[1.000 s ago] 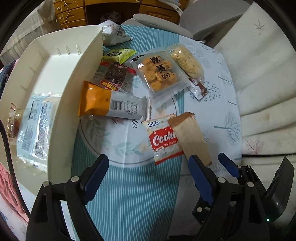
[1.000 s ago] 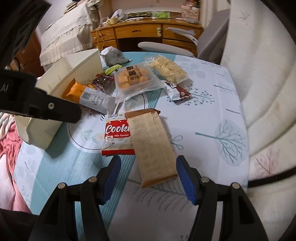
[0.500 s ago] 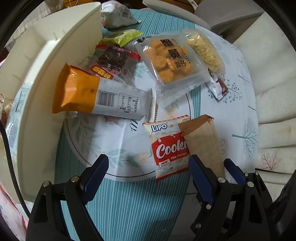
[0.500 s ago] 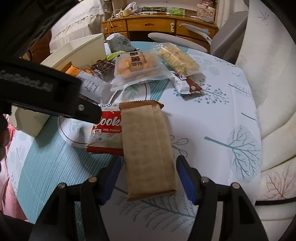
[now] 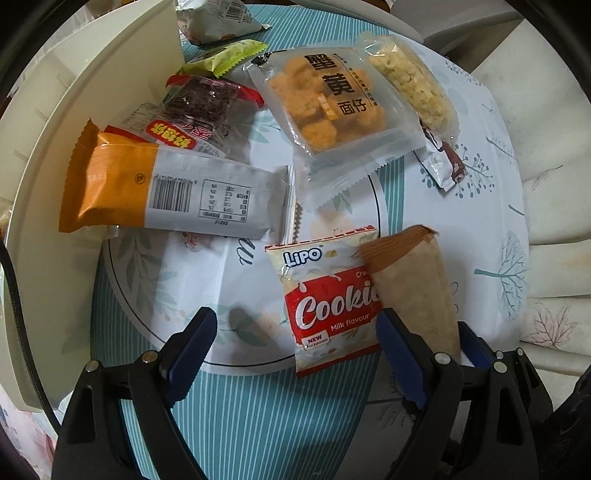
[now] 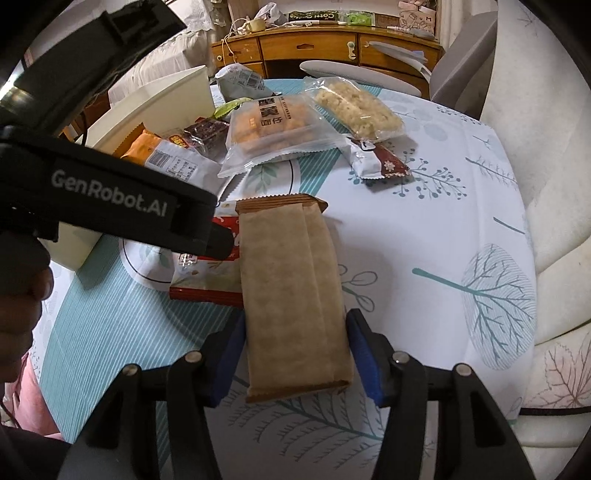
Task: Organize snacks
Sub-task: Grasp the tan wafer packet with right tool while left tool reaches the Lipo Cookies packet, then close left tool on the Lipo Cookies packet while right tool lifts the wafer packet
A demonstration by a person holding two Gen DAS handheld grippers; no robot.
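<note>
Several snack packs lie on the round table. A brown paper pack [image 6: 295, 291] lies between the fingers of my right gripper [image 6: 295, 354], which is open around it with the pads close to its sides. It partly covers a red Lipo cookie pack [image 5: 328, 299]. My left gripper [image 5: 295, 332] is open and empty, just short of the cookie pack. Beyond lie an orange and white pack [image 5: 166, 192], a dark red pack [image 5: 203, 107], a clear pack of orange biscuits [image 5: 332, 110] and a rice crisp pack [image 5: 410, 85].
A white bin [image 5: 74, 92] stands at the left table edge, with packs inside. A small brown and white pack [image 6: 376, 162], a green pack [image 5: 229, 55] and a grey bag [image 5: 214, 18] lie further back. A sofa [image 6: 535, 147] borders the right; a chair and desk stand behind.
Both grippers have moved forward and lower toward the snacks. The right gripper's fingers now flank the brown pack closely. The left gripper has come close to the cookie pack.
</note>
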